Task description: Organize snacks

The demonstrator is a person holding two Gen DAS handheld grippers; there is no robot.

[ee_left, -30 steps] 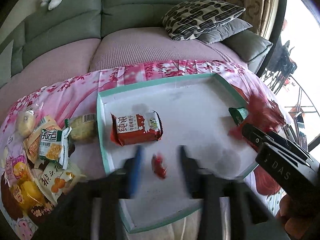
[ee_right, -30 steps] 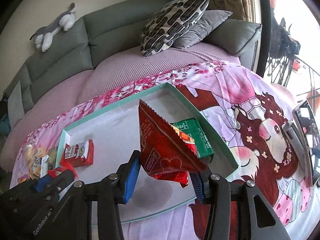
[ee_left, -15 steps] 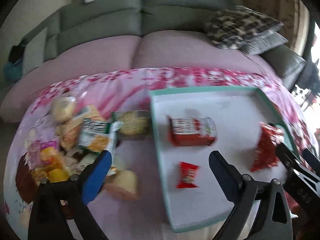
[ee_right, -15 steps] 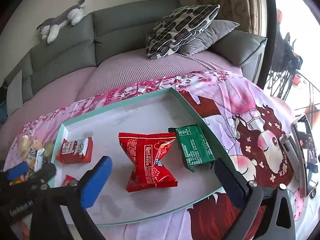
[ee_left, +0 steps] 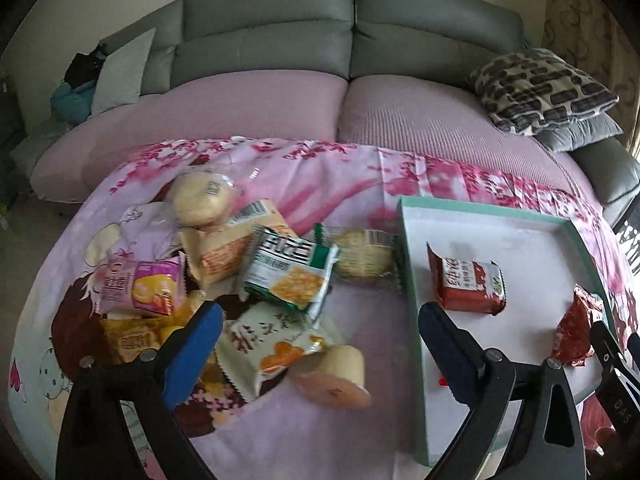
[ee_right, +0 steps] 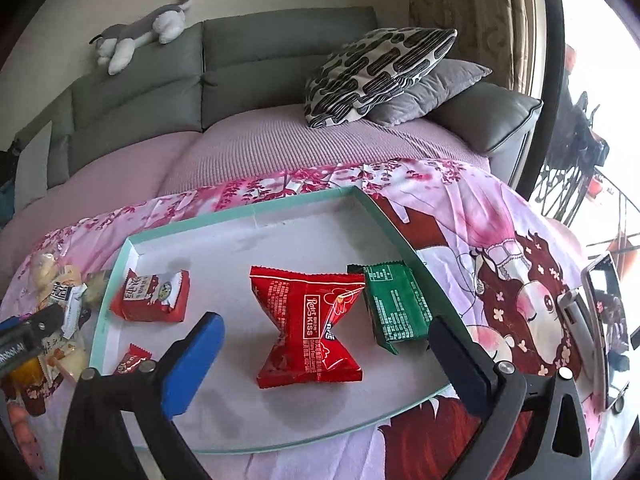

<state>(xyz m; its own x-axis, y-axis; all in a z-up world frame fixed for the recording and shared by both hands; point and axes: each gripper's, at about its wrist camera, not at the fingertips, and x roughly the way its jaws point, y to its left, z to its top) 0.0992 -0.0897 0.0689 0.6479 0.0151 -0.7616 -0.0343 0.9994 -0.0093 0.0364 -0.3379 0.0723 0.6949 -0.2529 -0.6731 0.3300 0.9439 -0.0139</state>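
Your big red packet (ee_right: 308, 330) lies flat, pinched at its waist; the teal-rimmed tray (ee_right: 248, 214) holds it beside a green packet (ee_right: 396, 306); both your grippers gape, empty.

The red candy bag (ee_right: 306, 330) and the green snack packet (ee_right: 396, 306) are glossy plastic film with crimped, saw-toothed ends. The tray (ee_right: 240, 216) looks like matt cardboard, teal on the rim and white inside, its floor faintly smudged. Beneath it lies a smooth printed pink cloth (ee_left: 320, 168). The sofa seat (ee_left: 420, 120) wears a ribbed mauve fabric, while its grey backrest (ee_left: 280, 32) looks like smooth leather. The plush dog (ee_right: 140, 32) is fuzzy. The gripper pads (ee_right: 192, 364) are matt blue plastic.
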